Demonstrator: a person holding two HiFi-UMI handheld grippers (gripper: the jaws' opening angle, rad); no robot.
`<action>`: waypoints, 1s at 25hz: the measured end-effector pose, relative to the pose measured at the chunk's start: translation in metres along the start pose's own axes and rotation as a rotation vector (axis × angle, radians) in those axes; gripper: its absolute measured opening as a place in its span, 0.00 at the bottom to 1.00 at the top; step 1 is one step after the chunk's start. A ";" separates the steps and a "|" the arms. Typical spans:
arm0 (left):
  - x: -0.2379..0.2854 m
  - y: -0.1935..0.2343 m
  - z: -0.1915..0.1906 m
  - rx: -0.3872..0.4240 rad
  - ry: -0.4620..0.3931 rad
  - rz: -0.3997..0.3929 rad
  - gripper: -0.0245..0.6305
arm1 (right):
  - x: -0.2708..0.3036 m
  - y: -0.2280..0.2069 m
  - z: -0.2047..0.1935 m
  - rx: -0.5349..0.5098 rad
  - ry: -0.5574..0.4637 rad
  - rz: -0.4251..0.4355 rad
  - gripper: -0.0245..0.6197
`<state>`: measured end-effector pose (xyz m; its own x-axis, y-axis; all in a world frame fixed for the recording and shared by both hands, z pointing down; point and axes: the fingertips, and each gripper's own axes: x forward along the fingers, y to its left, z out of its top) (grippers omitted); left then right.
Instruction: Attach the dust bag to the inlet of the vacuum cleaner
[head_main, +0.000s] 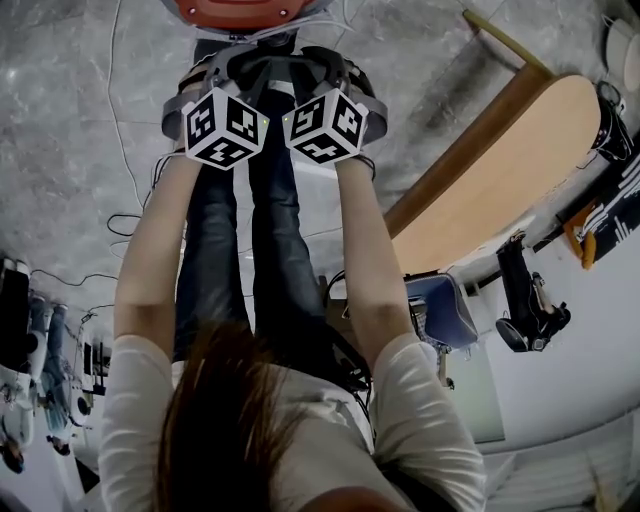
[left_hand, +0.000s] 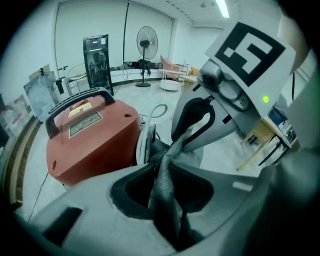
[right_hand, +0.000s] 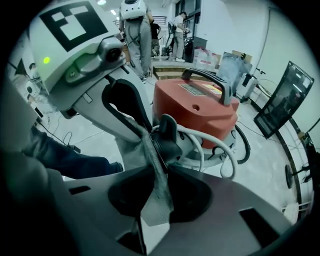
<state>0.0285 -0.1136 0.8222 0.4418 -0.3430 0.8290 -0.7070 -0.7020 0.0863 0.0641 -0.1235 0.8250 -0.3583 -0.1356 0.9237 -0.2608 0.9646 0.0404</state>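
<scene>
The red vacuum cleaner (left_hand: 90, 135) (right_hand: 195, 112) stands on the floor, and only its top edge (head_main: 235, 10) shows in the head view. Its black inlet (right_hand: 167, 137) faces me, with a white hose (right_hand: 210, 150) curling beside it. The grey fabric dust bag (left_hand: 167, 195) (right_hand: 157, 195) is stretched between both grippers just in front of the inlet. My left gripper (left_hand: 162, 170) (head_main: 240, 75) is shut on one edge of the bag. My right gripper (right_hand: 155, 170) (head_main: 315, 70) is shut on the other edge. Both grippers sit side by side, pointing steeply down at the vacuum.
A wooden table (head_main: 500, 190) and a blue chair (head_main: 440, 305) stand to the right. Cables (head_main: 130, 220) lie on the grey floor at the left. A standing fan (left_hand: 146, 42) and a black panel (left_hand: 97, 55) are far off. People (right_hand: 135, 25) stand behind the vacuum.
</scene>
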 end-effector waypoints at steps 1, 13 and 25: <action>0.000 0.000 0.000 0.011 0.003 -0.002 0.19 | 0.000 0.000 -0.001 0.020 -0.005 -0.007 0.17; -0.002 -0.005 -0.012 -0.219 0.039 -0.105 0.23 | -0.001 0.008 -0.001 0.164 0.024 0.068 0.24; -0.013 -0.016 -0.003 -0.315 0.013 -0.152 0.41 | -0.012 0.021 0.004 0.298 -0.053 0.130 0.44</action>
<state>0.0321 -0.0961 0.8119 0.5494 -0.2401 0.8003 -0.7702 -0.5169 0.3736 0.0600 -0.1027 0.8129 -0.4501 -0.0347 0.8923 -0.4575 0.8671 -0.1970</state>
